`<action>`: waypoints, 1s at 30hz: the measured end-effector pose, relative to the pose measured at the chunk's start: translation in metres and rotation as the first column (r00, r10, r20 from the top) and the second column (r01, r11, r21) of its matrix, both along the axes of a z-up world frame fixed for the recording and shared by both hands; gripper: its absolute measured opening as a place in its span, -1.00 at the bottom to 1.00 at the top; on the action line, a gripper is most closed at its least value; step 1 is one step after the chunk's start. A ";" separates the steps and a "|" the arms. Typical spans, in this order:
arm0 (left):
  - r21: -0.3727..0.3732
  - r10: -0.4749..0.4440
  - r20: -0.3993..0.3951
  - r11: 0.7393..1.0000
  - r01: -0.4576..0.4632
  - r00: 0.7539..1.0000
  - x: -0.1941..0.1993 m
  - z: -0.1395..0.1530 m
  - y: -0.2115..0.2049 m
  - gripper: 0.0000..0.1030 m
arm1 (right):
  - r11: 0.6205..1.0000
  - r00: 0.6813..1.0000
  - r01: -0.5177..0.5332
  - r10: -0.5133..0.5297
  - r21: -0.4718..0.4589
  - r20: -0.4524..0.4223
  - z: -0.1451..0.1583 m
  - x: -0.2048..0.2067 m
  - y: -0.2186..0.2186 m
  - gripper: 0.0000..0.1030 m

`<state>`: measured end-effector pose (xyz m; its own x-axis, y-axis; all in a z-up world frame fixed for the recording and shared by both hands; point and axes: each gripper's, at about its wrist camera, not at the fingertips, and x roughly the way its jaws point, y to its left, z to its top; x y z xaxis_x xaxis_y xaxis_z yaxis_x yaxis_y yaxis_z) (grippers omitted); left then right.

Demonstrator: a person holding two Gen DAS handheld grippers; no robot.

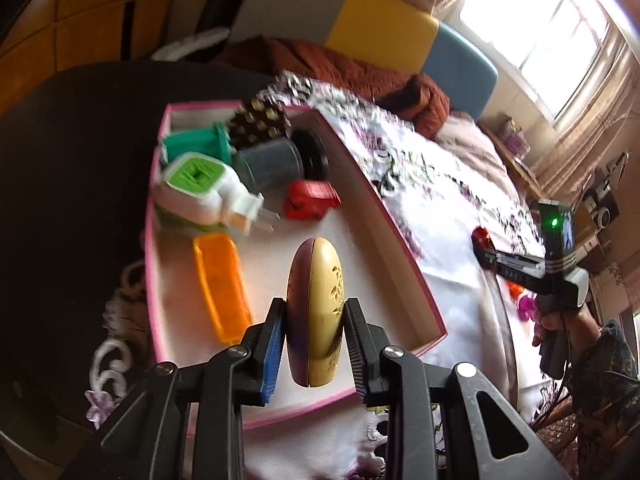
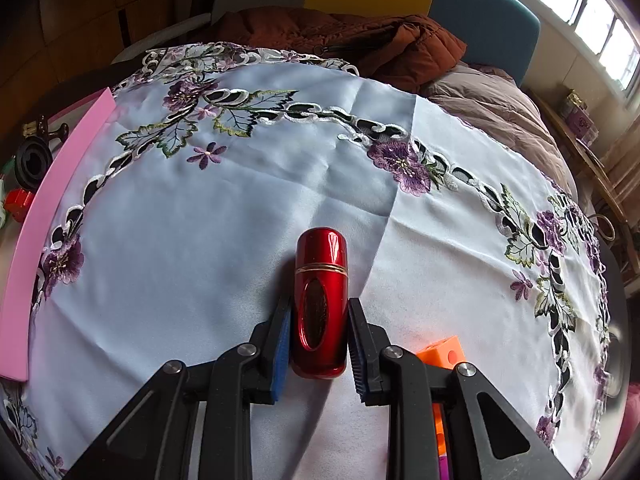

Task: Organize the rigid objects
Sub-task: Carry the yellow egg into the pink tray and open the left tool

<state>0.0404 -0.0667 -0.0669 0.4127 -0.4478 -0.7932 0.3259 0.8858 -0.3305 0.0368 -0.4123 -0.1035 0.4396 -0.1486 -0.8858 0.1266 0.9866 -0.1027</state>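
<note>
Left tongs (image 1: 314, 322) grasp an oval case (image 1: 316, 312) over the pink box (image 1: 400, 240) — right tongs (image 2: 320, 322) clamp a red bottle (image 2: 320, 304).

An open box (image 1: 400, 240) is set on the embroidered tablecloth (image 2: 240, 208), at its left side. At the box's far end a plug-in adapter (image 1: 204, 188), a cylindrical canister (image 1: 268, 160), a studded block (image 1: 260, 122) and a small toy (image 1: 310, 200) are crowded together; a narrow tray (image 1: 220, 284) lies nearer, along the left wall. An oval case (image 1: 316, 312) is held edge-up over the box's near part. To the right of the box, a capped bottle (image 2: 320, 308) lies on the cloth, with a cube (image 2: 442, 352) just beside it at the right. Behind the table a jacket (image 2: 360, 44) is heaped.
</note>
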 end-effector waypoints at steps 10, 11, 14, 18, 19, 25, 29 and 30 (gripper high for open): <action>0.043 0.068 -0.061 0.997 -0.066 0.996 0.016 -0.024 0.003 -0.38 | 1.000 1.000 -0.001 0.001 -0.006 -0.001 0.000 0.000 0.000 -0.49; 0.050 0.072 -0.056 0.996 -0.070 0.996 0.016 -0.024 0.004 -0.37 | 1.000 1.000 -0.002 0.002 -0.007 -0.001 0.000 0.000 0.001 -0.49; 0.058 0.084 -0.060 0.995 -0.080 0.995 0.016 -0.025 0.008 -0.35 | 1.000 1.000 -0.002 0.002 -0.008 -0.002 0.000 0.000 0.001 -0.49; 0.073 0.109 -0.063 0.992 -0.104 0.992 0.015 -0.024 0.014 -0.27 | 1.000 1.000 -0.002 0.002 -0.010 -0.002 0.000 0.000 0.001 -0.49; 0.075 0.110 -0.061 0.992 -0.105 0.992 0.014 -0.023 0.017 -0.26 | 1.000 1.000 -0.003 0.003 -0.011 -0.002 0.000 0.000 0.001 -0.49; 0.113 0.125 -0.026 0.986 -0.122 0.992 0.007 -0.015 0.021 -0.25 | 1.000 1.000 -0.003 0.003 -0.012 -0.002 0.000 0.000 0.001 -0.49; 0.140 0.120 0.017 0.983 -0.121 0.993 0.002 -0.007 0.020 -0.25 | 1.000 1.000 -0.004 0.004 -0.014 -0.002 0.000 0.000 0.001 -0.49; 0.147 0.113 0.030 0.982 -0.116 0.993 0.001 -0.005 0.019 -0.25 | 1.000 1.000 -0.005 0.005 -0.017 -0.003 0.000 0.000 0.002 -0.49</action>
<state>0.0413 -0.0480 -0.0716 0.4722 -0.2752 -0.8374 0.2254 0.9561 -0.1871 0.0364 -0.4104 -0.1034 0.4380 -0.1612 -0.8844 0.1217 0.9854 -0.1194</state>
